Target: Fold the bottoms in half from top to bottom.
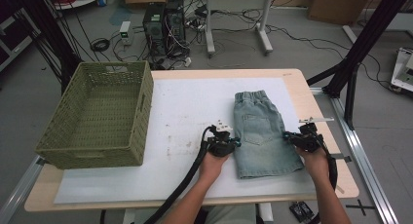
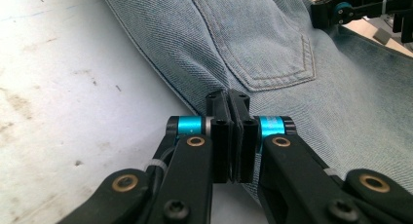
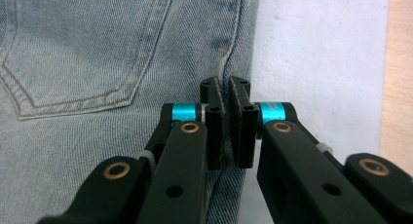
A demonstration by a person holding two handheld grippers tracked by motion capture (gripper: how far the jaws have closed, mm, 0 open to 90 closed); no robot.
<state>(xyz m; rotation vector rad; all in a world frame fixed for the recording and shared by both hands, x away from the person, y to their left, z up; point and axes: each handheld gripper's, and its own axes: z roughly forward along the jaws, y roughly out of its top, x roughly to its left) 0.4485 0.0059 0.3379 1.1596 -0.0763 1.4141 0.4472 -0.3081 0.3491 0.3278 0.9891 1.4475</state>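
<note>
Lying flat on the white mat (image 1: 185,112), the folded denim shorts (image 1: 260,136) serve as the landmark, waistband away from the person. At the shorts' left edge, level with the back pocket (image 2: 265,44), the left gripper (image 1: 233,142) has its jaws pinched together on the side seam. At the shorts' right edge, the right gripper (image 1: 288,135) is likewise closed on the hemmed border, a thin slit between its pads (image 3: 214,95). Well to the left of the shorts stands a green woven basket (image 1: 97,112).
</note>
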